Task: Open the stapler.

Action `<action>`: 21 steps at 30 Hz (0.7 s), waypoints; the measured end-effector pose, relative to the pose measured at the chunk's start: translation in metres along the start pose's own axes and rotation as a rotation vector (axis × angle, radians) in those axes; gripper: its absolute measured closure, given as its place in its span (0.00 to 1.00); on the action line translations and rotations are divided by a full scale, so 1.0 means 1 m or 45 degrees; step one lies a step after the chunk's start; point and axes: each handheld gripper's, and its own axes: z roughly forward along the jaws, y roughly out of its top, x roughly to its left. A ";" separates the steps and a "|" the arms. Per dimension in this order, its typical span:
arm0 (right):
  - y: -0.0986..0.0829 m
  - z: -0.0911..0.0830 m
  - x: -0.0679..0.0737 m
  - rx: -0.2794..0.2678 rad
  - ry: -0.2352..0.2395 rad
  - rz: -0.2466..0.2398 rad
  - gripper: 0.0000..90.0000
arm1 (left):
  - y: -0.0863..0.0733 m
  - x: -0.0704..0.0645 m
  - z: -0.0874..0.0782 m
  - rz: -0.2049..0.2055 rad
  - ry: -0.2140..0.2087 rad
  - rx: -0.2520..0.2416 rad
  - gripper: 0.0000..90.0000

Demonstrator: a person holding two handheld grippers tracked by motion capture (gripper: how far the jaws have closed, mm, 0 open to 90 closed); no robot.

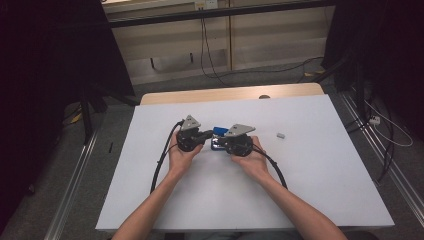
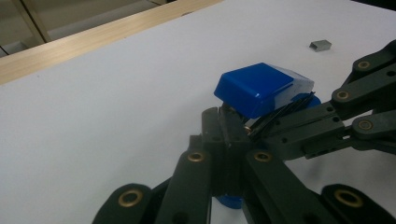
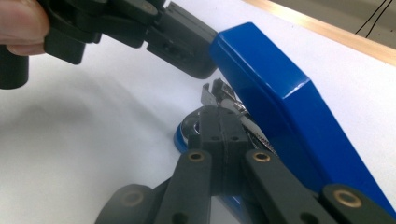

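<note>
Both hand-held grippers (image 1: 209, 140) pinch the blue stapler (image 2: 259, 87) mid-table, edges well apart

We see a white surface (image 1: 310, 175) with a pale wooden strip (image 1: 230, 93) along its far edge. A blue stapler (image 1: 218, 132) sits near its middle, and a small grey block of staples (image 1: 281, 135) lies well apart to its right.

A white table (image 1: 310, 165) has a wooden edge (image 1: 230, 93) along its far side. On the white surface, to the right, lies a small grey metal piece (image 1: 281, 135), alone. Behind the table, black cables (image 1: 206, 50) hang along a pale wall (image 1: 270, 35). Dark curtains (image 1: 50, 60) stand at both sides.
</note>
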 end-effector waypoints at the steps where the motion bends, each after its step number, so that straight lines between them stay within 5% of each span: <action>1: 0.000 -0.001 0.000 -0.004 0.006 0.005 1.00 | 0.000 0.000 0.000 -0.001 0.000 0.000 1.00; 21: 0.004 0.005 0.007 -0.075 -0.082 -0.011 1.00 | 0.008 -0.004 -0.003 0.001 -0.006 -0.045 1.00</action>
